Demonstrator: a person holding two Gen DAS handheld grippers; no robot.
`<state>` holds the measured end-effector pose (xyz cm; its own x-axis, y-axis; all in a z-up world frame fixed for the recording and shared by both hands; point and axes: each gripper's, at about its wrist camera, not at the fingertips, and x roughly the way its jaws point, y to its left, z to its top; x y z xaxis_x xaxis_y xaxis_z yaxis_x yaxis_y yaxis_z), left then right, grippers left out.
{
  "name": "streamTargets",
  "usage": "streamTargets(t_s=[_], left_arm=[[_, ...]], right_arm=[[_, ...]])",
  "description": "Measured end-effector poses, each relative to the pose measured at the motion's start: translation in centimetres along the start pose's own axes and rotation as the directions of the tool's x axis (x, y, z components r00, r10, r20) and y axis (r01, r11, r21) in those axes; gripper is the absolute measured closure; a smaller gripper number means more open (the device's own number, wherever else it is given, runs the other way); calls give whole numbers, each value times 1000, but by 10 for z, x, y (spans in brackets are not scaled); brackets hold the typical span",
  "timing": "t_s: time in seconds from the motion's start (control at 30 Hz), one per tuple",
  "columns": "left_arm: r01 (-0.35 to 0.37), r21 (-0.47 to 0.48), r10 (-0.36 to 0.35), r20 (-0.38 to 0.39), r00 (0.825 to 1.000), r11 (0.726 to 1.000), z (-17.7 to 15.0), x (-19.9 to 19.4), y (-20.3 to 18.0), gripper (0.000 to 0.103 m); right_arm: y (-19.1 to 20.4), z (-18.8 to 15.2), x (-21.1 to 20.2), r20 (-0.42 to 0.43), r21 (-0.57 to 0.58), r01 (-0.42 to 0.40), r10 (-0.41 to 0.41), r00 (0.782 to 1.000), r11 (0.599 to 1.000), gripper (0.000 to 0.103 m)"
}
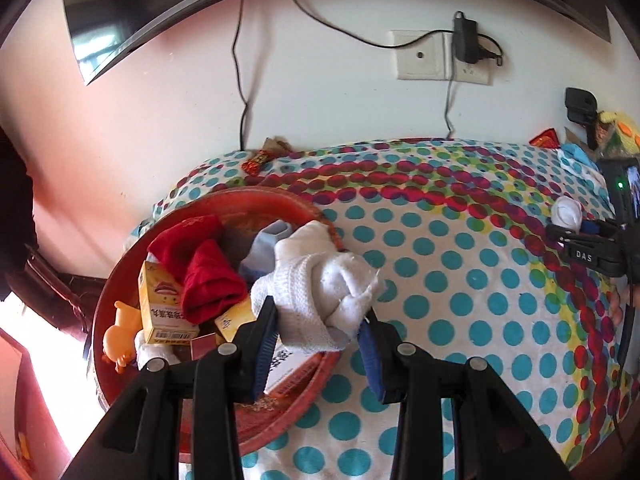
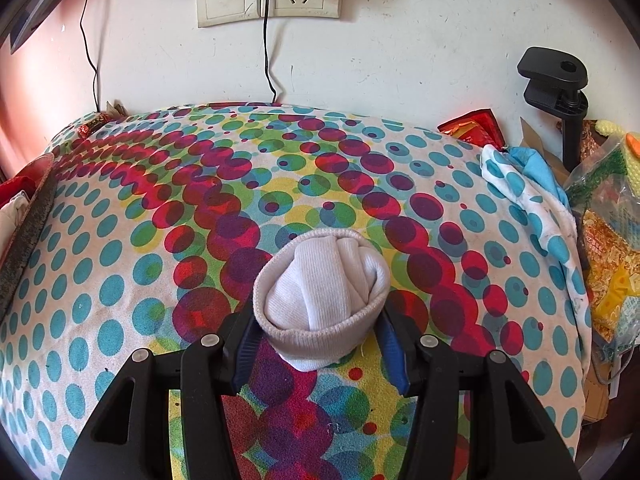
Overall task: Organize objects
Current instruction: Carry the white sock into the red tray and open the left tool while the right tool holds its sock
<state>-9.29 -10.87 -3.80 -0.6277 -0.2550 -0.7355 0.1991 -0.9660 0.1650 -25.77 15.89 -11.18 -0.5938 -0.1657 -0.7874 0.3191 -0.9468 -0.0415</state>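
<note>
Left wrist view: looks steeply down along its fingers from close above the red basin [image 1: 120, 280] at the dotted cloth's [image 1: 460, 280] left end, facing the wall socket [image 1: 440, 56]. Right wrist view: same downward tilt, close over the cloth's middle (fisheye bends both). Shared: cloth, socket, wall, black clamp [image 2: 556, 80].
</note>
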Motion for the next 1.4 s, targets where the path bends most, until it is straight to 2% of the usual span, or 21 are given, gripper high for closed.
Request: streamTargets(t_s=[0.13,0.27,0.47,0.6,0.87,1.07,1.3,1.4], left_arm=[[-4,-96,3,-18,1000,995,-8,7,33,65],[-31,-152,25,-42,999,988,-16,15,59,64],[-50,-197,35,-78,996,979,-26,24,85,64],[-37,-224,17,-91,996,974,-31,26,98,64],[-40,-254,13,-110,994,966,-38,28,118,64],[-81,-230,53,-126,991,970,-42,30,124,64],[-62,-202,36,-129,991,978,-47,33,131,64],[-29,-190,5,-125,992,981,-47,35,132,64]], right_arm=[[0,0,0,-1,5,-5,5,1000,1000,53],[-2,0,1,-5,12,-7,8,1000,1000,53],[-2,0,1,-5,9,-3,3,1000,1000,53],[-2,0,1,-5,11,-4,4,1000,1000,53],[-1,0,1,-5,8,0,0,1000,1000,52],[-1,0,1,-4,7,0,0,1000,1000,51],[-2,0,1,-5,8,0,0,1000,1000,51],[-2,0,1,-4,0,11,-11,1000,1000,51]])
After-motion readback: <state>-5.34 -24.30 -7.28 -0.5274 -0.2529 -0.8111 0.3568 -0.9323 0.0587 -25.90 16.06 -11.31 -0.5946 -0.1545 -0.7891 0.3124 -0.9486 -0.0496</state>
